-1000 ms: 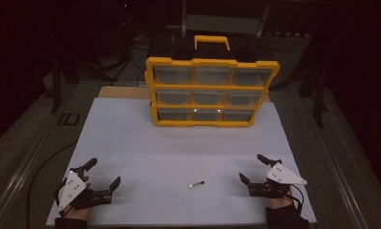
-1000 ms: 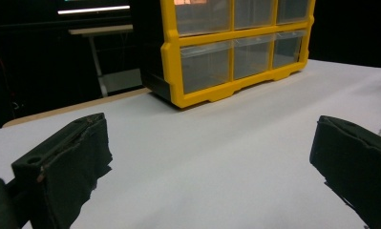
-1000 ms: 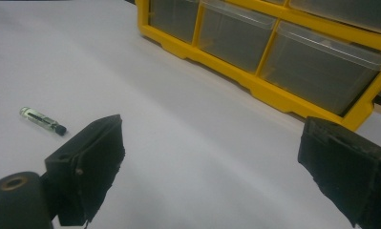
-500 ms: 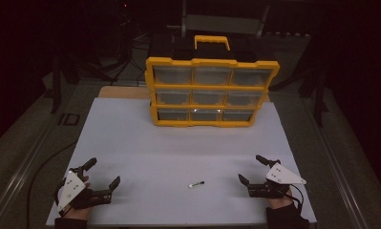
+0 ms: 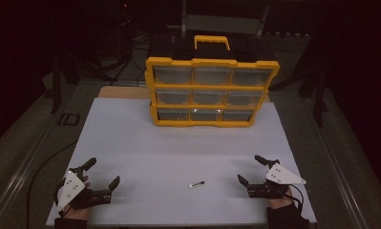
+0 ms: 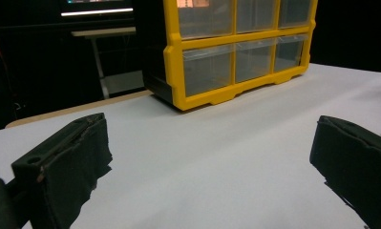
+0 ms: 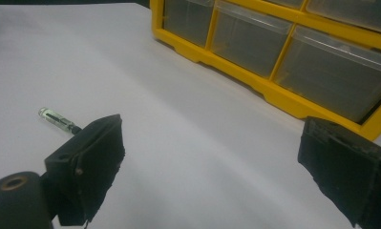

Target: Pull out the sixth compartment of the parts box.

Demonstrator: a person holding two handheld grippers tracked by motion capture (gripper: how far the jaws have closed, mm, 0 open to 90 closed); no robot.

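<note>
Since the small bit lies on the white bench exactly where it lay a second ago, nothing has really changed — my right tool has hardly crept toward it, gaping wide and empty. My left tool waits equally wide and empty at the near left. The yellow drawer organizer stands well beyond, drawers closed — so I judge the pickup hasn't started.

Showing too small in the high view to identify: little metal piece on the counter. Blurring drawer contents in the organizer.
</note>
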